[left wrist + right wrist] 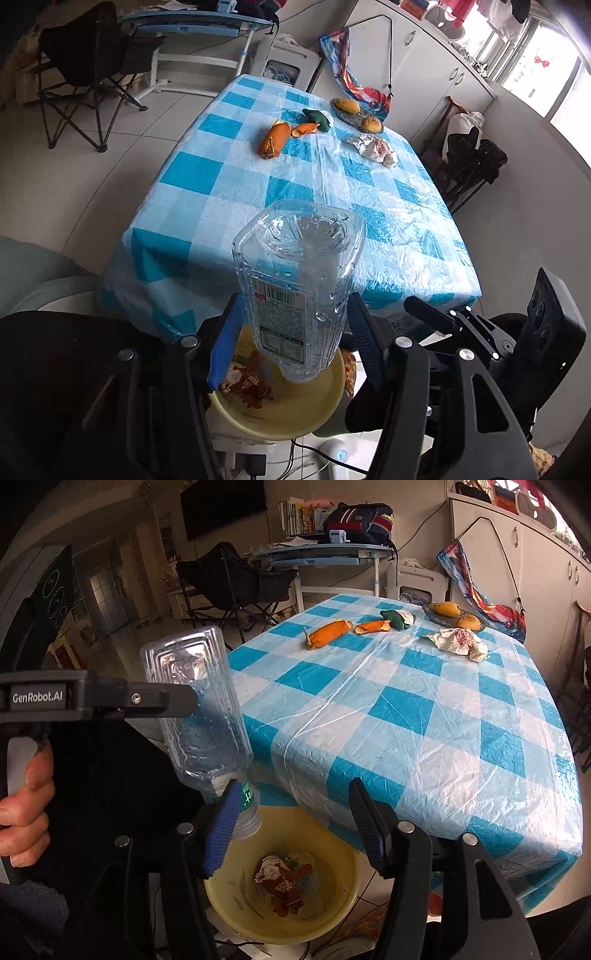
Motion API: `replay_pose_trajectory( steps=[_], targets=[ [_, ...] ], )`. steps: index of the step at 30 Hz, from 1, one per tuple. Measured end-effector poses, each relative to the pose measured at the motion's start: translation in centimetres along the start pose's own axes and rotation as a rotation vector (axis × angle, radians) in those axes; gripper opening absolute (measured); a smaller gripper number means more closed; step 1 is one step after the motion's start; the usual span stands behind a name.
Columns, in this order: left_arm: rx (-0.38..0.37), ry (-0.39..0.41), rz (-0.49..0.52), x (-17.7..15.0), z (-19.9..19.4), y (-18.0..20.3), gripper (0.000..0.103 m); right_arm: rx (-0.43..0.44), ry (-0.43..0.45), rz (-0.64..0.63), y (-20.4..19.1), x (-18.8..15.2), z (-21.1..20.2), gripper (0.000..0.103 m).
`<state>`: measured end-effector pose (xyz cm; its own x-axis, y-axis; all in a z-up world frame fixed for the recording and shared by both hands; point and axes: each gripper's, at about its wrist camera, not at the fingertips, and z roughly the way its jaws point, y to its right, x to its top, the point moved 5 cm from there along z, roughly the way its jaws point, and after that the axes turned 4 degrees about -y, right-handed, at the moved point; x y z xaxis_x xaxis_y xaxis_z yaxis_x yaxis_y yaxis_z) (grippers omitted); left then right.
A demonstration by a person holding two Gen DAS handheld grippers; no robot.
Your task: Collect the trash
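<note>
My left gripper (pixel 291 325) holds a clear plastic bottle (pixel 295 288) neck down over the yellow bin (pixel 321 413); its blue pads touch both sides. The right wrist view shows the same bottle (pixel 199 716) clamped by the left gripper's finger (pixel 162 698) above the bin (pixel 229 908), which holds a crumpled wrapper (pixel 284 882). My right gripper (pixel 291 827) is open and empty over the bin. On the checked table (pixel 424 716) lie orange peels (pixel 328 633), a green-white scrap (pixel 400 618) and crumpled paper (pixel 460 642).
A dish with two mangoes (pixel 456 616) sits at the table's far edge. A folding chair (pixel 236 583) and a desk (pixel 325 554) stand beyond the table. White cabinets (pixel 535 572) line the right wall.
</note>
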<state>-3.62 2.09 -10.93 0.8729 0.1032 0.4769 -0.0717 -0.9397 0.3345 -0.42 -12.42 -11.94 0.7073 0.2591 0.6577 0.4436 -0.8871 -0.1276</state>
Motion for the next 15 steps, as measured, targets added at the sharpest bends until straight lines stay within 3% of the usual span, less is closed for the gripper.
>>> replay_pose_trajectory(
  steps=[2,8,15],
  targets=[
    [0.032,-0.001,0.015,-0.2,0.3,0.2,0.056,-0.008,0.006,0.027,0.5,-0.2,-0.3,0.063],
    [0.027,0.048,0.008,0.1,-0.8,-0.1,0.068,-0.015,0.005,0.111,1.7,-0.7,-0.6,0.067],
    [0.057,0.108,0.011,0.3,-1.7,-0.1,0.079,-0.023,-0.004,0.086,0.8,-1.0,-0.5,0.072]
  ],
)
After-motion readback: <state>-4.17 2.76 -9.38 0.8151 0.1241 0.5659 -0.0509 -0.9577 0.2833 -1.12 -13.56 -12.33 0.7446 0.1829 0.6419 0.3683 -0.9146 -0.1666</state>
